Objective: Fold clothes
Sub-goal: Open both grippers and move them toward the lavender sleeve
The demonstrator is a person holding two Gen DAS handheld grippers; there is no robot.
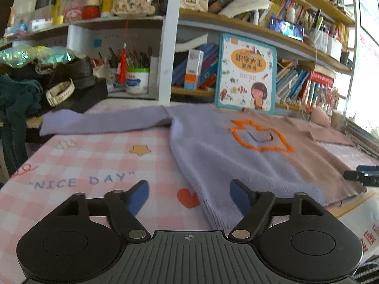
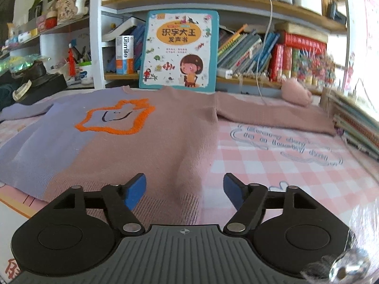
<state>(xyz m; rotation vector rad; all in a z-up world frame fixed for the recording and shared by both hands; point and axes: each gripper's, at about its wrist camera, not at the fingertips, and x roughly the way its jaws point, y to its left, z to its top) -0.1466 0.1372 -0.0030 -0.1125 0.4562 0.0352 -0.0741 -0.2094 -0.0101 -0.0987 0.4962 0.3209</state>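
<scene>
Both my grippers, left gripper (image 1: 189, 197) and right gripper (image 2: 184, 189), hang spread and empty over the sweater (image 2: 146, 142) hem, at 6 o'clock on the checked surface (image 2: 296, 177). Pinch both hem corners evenly before folding toward 12 o'clock.

Your left camera looks low from the desk's (image 1: 94, 146) front-left, your right from front-right; both face the sweater (image 1: 225, 156) and shelves (image 2: 236, 2).
</scene>
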